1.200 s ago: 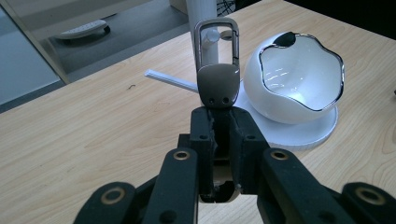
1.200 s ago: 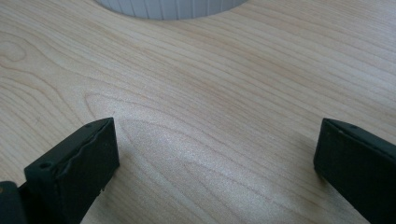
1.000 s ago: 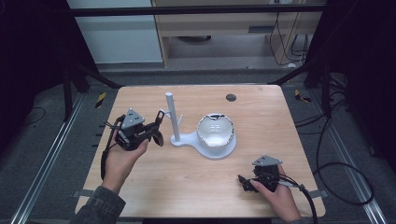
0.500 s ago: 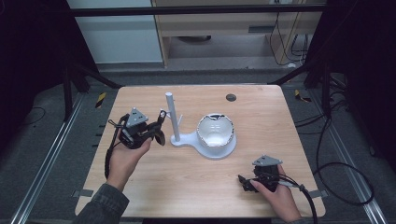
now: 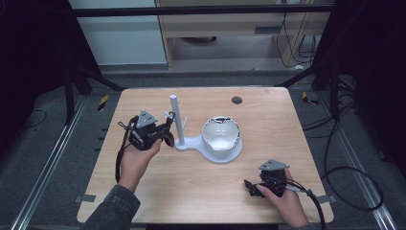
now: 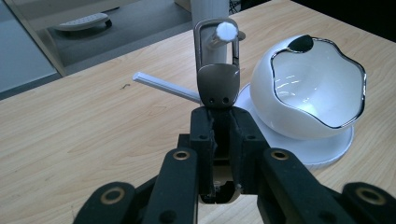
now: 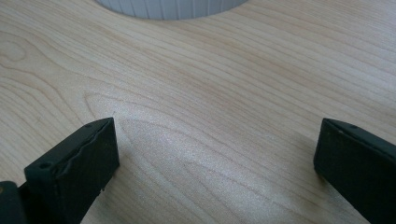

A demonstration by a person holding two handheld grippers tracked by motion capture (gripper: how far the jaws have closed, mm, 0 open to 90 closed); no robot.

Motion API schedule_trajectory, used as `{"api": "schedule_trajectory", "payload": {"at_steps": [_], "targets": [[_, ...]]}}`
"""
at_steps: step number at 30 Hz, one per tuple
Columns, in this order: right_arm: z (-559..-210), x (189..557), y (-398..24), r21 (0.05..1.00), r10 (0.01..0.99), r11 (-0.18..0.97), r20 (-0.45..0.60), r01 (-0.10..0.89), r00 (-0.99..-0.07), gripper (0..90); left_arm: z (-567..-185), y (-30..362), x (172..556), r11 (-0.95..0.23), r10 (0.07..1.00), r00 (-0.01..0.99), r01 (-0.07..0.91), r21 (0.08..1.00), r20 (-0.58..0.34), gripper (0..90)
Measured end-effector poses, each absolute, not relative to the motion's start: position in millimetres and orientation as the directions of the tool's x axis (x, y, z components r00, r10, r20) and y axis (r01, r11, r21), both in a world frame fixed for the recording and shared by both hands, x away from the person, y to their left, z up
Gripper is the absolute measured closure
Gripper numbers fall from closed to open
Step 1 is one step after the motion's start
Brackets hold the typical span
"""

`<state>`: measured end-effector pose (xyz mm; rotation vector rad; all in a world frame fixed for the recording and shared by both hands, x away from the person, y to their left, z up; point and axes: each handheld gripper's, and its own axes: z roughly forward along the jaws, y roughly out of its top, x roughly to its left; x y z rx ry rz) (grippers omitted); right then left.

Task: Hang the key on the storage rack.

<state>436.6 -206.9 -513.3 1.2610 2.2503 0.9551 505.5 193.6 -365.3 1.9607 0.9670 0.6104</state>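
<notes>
My left gripper (image 6: pixel 222 114) is shut on a grey-brown metal clasp (image 6: pixel 217 81). The clasp's open loop sits around the tip of a white peg (image 6: pixel 227 31) that juts from the white stand's upright post (image 5: pixel 176 120). In the high view the left gripper (image 5: pixel 167 125) is just left of that post. A glossy white bowl (image 6: pixel 317 88) with a wavy dark rim rests tilted on the stand's round base (image 5: pixel 225 155). My right gripper (image 5: pixel 249 184) lies low at the table's front right. Its jaws stand wide apart over bare wood (image 7: pixel 215 140), with nothing between them.
A second thin white peg (image 6: pixel 166 86) sticks out sideways from the post. A small dark round disc (image 5: pixel 236 100) sits near the table's far edge. The ribbed edge of the white base (image 7: pixel 168 7) lies just ahead of the right gripper. Cables trail off both grippers.
The left gripper has edged slightly right towards the post with the clasp still in it. The right gripper has stayed where it was.
</notes>
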Motion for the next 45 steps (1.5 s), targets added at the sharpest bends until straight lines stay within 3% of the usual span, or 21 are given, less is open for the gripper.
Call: {"api": "schedule_trajectory", "payload": {"at_steps": [38, 45], "targets": [[-513.3, 436.6, -206.9, 0.721, 0.854, 0.363, -0.005, 0.590, -0.520, 0.5, -382.2, 185.1, 515.7, -0.310, 0.815, 0.578, 0.402, 0.862, 0.024, 79.9], [-513.2, 436.5, -206.9, 0.721, 0.854, 0.363, -0.004, 0.590, -0.520, 0.5, -379.1, 184.3, 512.7, -0.297, 0.821, 0.571, 0.400, 0.867, 0.018, 71.8]]}}
